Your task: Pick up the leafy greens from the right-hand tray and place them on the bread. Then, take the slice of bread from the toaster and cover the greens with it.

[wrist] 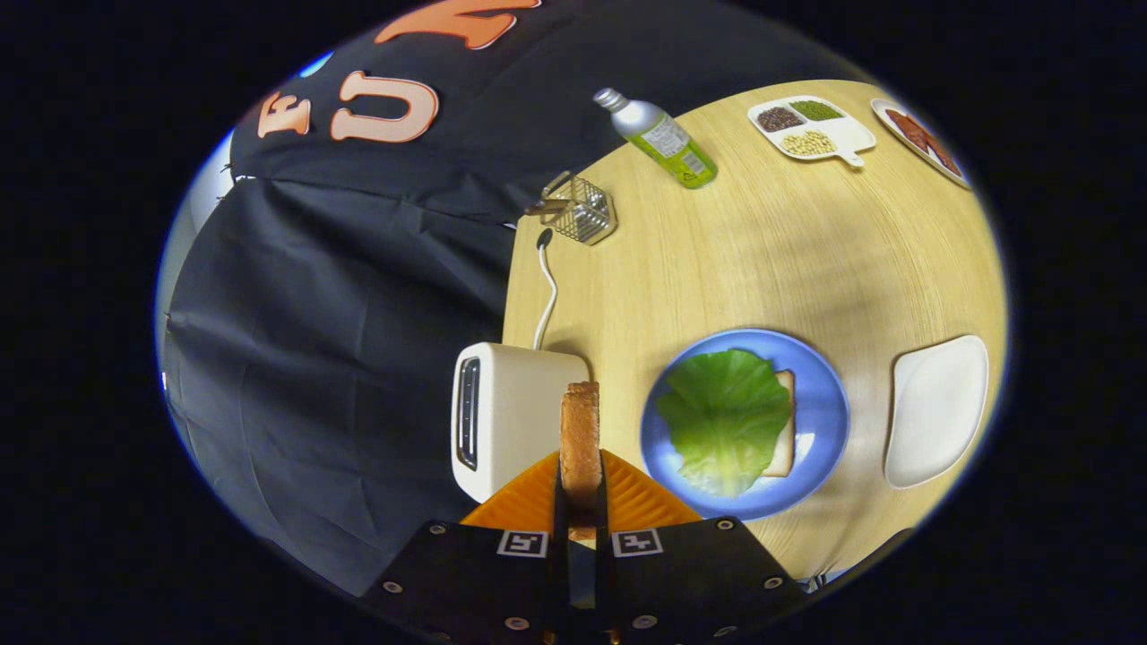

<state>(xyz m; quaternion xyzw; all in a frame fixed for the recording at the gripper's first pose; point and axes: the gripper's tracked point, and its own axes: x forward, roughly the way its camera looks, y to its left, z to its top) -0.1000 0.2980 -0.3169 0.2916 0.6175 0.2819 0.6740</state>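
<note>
Pale wooden desk (762, 260) carried a blue plate (829, 421) where leafy greens (726, 417) covered the bread (784, 448). Tool (581, 488) clenched the toast slice (581, 439) edgewise beside the toaster (511, 417); a careless release might slide the greens off.

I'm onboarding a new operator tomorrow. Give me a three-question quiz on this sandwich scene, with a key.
1. True or false: the lettuce already lies on the bread on the blue plate.
2. What is the gripper shut on?
A. bottle
B. toast
C. white tray
3. Fill in: the toaster stands beside the blue ____.

Key: 1 true; 2 B, the toast; 3 plate.
</note>
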